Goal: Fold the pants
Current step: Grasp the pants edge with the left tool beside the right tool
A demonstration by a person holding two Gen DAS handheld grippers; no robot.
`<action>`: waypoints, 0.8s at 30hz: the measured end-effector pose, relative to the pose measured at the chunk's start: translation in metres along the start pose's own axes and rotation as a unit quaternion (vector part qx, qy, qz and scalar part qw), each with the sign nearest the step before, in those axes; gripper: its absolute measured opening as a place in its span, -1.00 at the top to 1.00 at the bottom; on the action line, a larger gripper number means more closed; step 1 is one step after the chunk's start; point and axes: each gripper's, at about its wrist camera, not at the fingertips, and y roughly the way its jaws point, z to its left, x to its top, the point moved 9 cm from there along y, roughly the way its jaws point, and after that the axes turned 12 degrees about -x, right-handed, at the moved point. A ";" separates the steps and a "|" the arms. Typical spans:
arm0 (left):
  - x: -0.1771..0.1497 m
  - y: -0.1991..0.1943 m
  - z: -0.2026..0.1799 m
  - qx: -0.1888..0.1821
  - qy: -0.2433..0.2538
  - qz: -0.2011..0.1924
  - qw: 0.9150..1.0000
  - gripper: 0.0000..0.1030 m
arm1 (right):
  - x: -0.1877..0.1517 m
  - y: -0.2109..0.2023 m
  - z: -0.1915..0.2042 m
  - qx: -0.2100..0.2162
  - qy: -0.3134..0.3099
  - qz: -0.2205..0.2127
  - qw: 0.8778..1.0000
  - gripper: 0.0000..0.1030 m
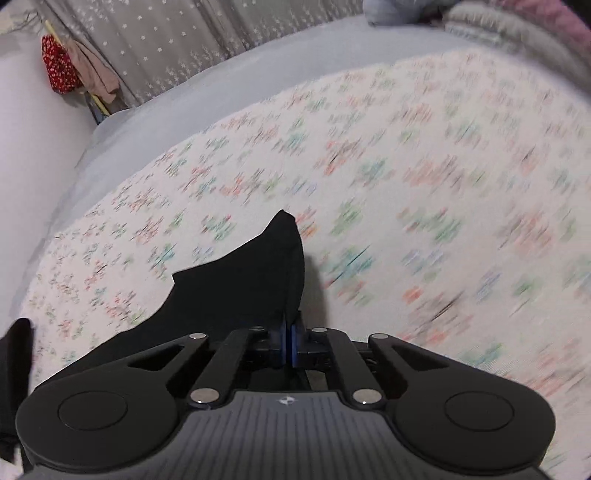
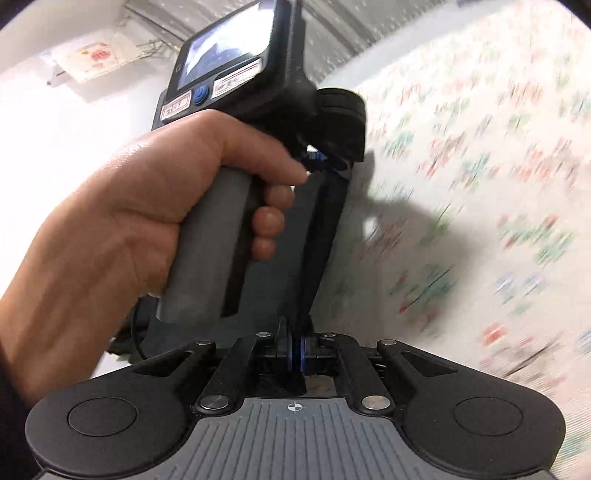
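Observation:
The black pants [image 1: 243,284] hang from my left gripper [image 1: 287,332], which is shut on their edge above a floral bedspread [image 1: 406,184]. The cloth rises to a point ahead of the jaws and drops away to the left. In the right wrist view my right gripper [image 2: 295,350] is shut on a taut strip of the same black pants [image 2: 325,236] that runs up to the left gripper [image 2: 321,158], held by a hand [image 2: 147,206] just ahead. Both views are motion-blurred.
The floral bedspread [image 2: 480,184] lies over a grey sheet [image 1: 221,85]. A starred grey curtain [image 1: 166,48] and hanging red and pink clothes [image 1: 59,70] are at the back left. Folded blankets [image 1: 517,33] lie at the back right. A white wall [image 2: 55,129] is on the left.

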 end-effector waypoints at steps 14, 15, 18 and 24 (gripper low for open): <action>0.026 -0.021 -0.220 -0.137 -0.034 -0.049 0.989 0.87 | 0.019 -0.137 -0.148 -0.101 -0.039 -0.044 0.993 0.92; 0.025 -0.017 -0.229 -0.144 -0.034 -0.043 0.988 0.87 | 0.017 -0.141 -0.157 -0.108 -0.033 -0.043 0.993 0.92; 0.021 -0.003 -0.244 -0.161 -0.045 -0.013 0.986 0.87 | 0.007 -0.150 -0.178 -0.121 -0.026 -0.044 0.991 0.92; 0.028 0.015 -0.253 -0.129 -0.021 0.009 0.991 0.83 | -0.006 -0.155 -0.178 -0.127 -0.035 -0.047 0.990 0.92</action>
